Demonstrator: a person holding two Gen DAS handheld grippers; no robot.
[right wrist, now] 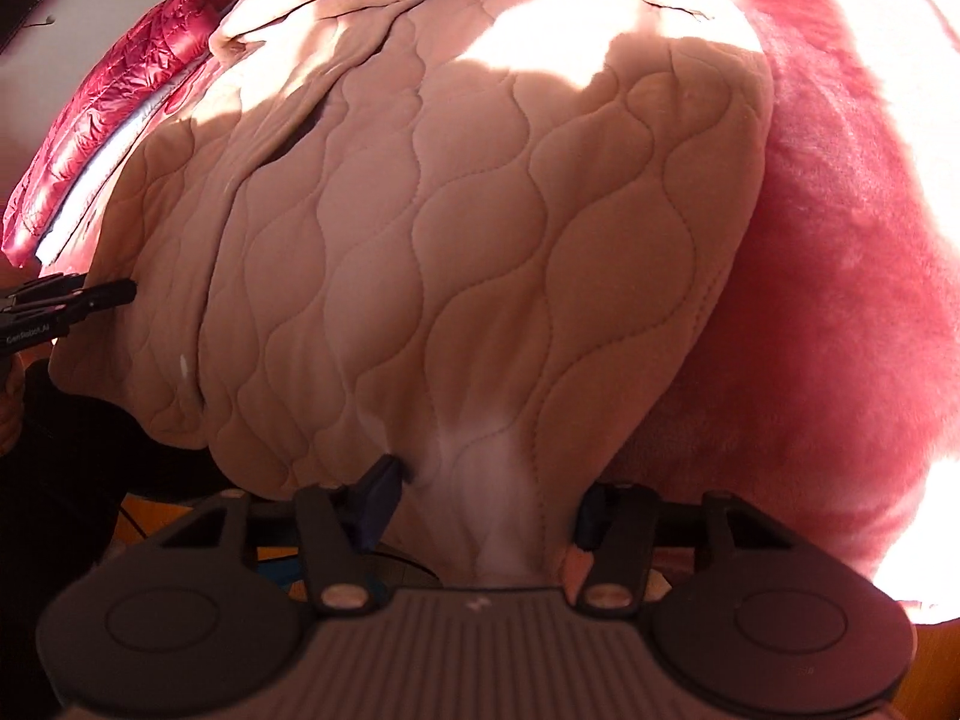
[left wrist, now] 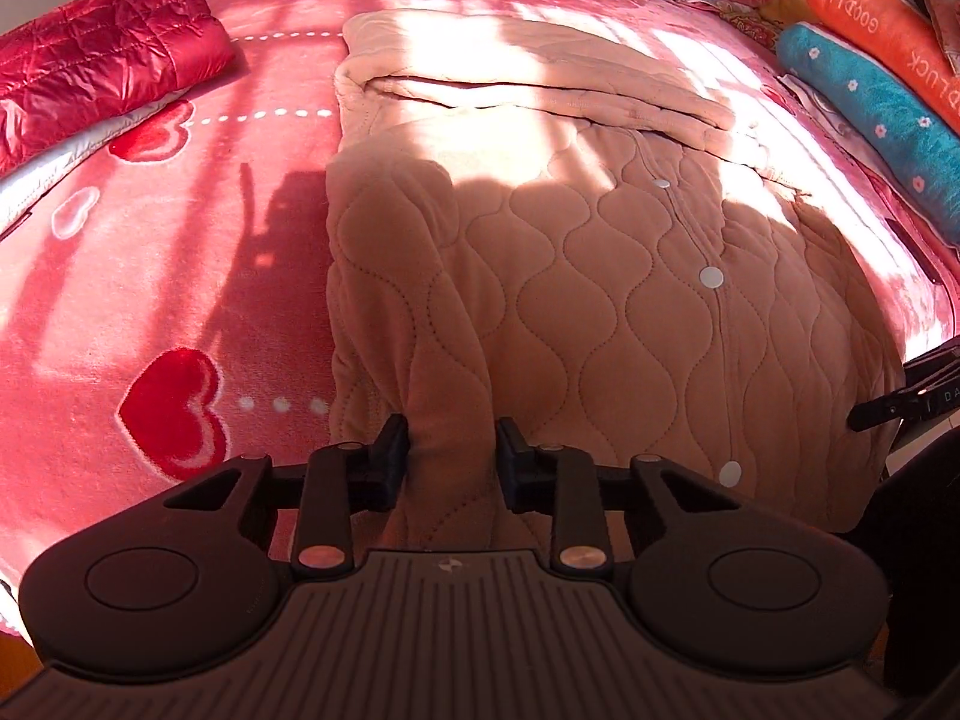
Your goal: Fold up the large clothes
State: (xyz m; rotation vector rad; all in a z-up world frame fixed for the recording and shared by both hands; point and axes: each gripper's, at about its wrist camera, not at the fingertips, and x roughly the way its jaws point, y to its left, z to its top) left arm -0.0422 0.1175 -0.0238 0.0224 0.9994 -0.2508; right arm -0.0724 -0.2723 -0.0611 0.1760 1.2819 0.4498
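We are pinching the near hem of the quilted pink coat (left wrist: 600,276), filling mid-frame on the heart blanket (left wrist: 150,276), in both left gripper (left wrist: 453,450) and right gripper (right wrist: 486,498), likely lifting it toward the collar next.

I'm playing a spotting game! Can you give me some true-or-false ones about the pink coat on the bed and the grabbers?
1. The left gripper pinches a fold of the quilted pink coat. True.
2. The right gripper hangs free. False: the coat's hem is bunched between its fingers.
3. The coat has round white snap buttons. True.
4. The bed blanket is plain blue. False: pink with red hearts.
5. A folded red puffer jacket lies on the coat. False: it lies apart, on the blanket.
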